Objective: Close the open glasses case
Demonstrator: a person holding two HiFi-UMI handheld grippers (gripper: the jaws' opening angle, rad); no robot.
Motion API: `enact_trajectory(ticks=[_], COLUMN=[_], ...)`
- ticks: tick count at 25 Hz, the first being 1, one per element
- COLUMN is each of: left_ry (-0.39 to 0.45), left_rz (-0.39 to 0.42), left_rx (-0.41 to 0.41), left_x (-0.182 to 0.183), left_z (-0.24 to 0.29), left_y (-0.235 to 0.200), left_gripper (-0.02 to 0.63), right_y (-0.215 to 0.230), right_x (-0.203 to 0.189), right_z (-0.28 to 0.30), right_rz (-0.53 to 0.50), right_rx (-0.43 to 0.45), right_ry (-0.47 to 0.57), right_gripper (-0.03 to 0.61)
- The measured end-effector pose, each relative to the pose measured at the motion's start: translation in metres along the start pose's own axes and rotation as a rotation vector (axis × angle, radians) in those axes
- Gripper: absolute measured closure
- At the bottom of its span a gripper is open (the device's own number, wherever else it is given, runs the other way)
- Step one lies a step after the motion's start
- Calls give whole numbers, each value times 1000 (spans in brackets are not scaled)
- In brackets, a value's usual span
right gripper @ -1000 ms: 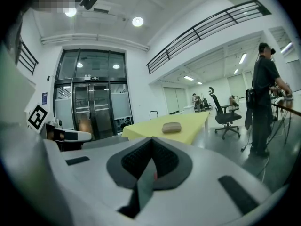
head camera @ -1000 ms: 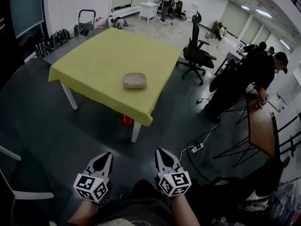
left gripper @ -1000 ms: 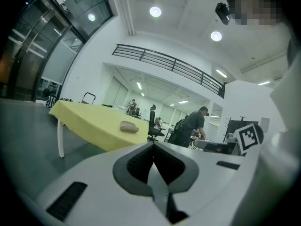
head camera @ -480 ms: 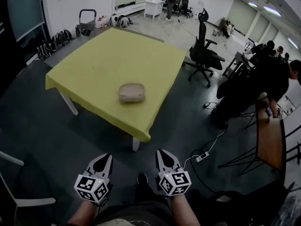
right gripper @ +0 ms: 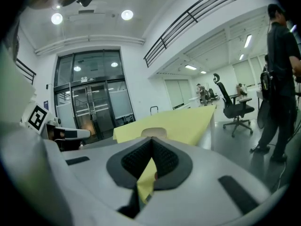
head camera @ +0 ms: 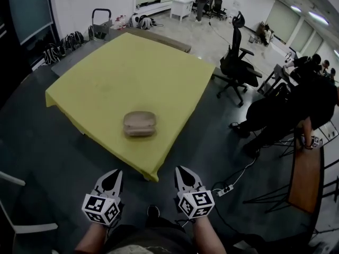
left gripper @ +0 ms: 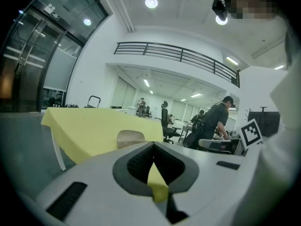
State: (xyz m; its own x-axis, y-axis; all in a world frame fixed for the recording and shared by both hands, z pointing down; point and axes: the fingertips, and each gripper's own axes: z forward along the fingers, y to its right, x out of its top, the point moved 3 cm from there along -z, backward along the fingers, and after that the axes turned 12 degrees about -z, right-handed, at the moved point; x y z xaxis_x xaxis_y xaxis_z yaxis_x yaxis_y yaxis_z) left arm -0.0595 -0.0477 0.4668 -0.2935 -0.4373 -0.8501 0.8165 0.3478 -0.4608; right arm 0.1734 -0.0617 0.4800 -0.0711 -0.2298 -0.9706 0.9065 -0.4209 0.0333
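Beige glasses case [head camera: 140, 124] well beyond left gripper [head camera: 117, 172] and right gripper [head camera: 179, 170], both pressed together.

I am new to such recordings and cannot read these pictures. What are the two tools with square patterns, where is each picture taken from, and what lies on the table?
No robot: a person holds a two-jaw gripper in each hand. The head view comes from a camera on the person's head, looking down at the left gripper and the right gripper; the patterned cubes are part of them. The other two views come from a camera on each gripper, looking along its jaws. Both pairs of jaws are together and hold nothing. Ahead stands a yellow-clothed table; one tan case lies on it.
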Motion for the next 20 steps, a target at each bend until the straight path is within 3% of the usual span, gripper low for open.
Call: enact_trajectory(ticks=[6, 12, 20], left_ry=[-6, -8, -90], left_rz=[-21, 10, 59], left_rx=[18, 18, -13], left_x=[7, 29, 49], left_z=[41, 80, 148], left_y=[-2, -17, -61], left_gripper=[604, 604, 604], right_y=[34, 34, 58], right_x=[-2, -9, 11], right_z=[33, 76, 138], right_rz=[27, 36, -54], right_rx=[8, 25, -98], right_ry=[-22, -64, -84], right_gripper=[589, 589, 589])
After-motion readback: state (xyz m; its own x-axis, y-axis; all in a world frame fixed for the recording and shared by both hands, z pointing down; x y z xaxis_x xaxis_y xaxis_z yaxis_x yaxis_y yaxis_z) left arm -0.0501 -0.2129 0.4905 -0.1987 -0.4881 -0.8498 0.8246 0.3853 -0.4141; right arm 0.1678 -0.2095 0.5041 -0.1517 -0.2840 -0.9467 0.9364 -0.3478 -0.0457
